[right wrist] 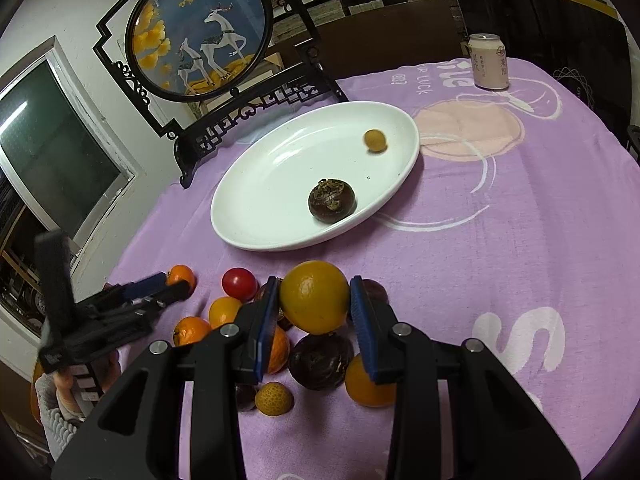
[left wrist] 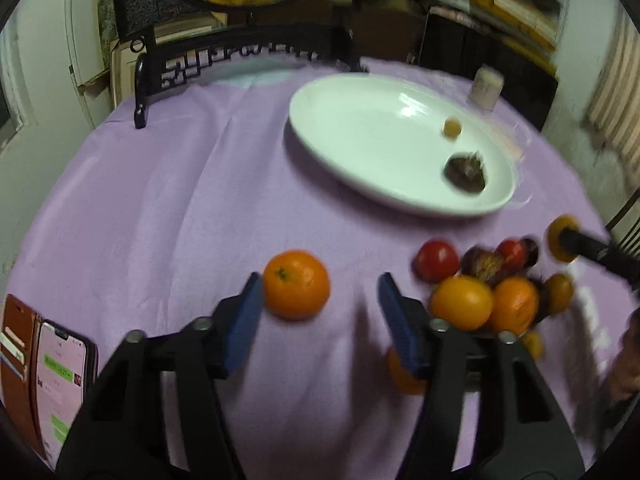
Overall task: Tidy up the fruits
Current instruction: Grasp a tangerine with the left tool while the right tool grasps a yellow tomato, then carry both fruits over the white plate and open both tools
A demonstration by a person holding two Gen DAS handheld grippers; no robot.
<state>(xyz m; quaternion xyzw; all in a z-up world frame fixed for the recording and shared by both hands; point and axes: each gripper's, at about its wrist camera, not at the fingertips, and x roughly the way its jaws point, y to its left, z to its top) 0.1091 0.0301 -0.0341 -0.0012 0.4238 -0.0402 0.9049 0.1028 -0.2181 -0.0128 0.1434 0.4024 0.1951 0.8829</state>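
On the left, my left claw (left wrist: 320, 300) stands wide open and holds nothing, with a lone orange (left wrist: 297, 284) on the purple worktop (left wrist: 180, 208) touching its left pad; to take it I would shift left until the fruit sits midway between the pads, then close gently on its widest part. Further right lies the heap of fruit (right wrist: 304, 344), and over it my right claw (right wrist: 313, 312) grips a yellow-orange citrus (right wrist: 314, 297), the pads pressing its two sides. I judge the step in hand is carrying this citrus to the white oval plate (right wrist: 256, 216), where a dark brown fruit (right wrist: 332, 201) and a small tan one (right wrist: 375, 141) already lie. I should lift straight up clear of the heap, travel level, and set it low in a bare part of the plate so it does not roll.
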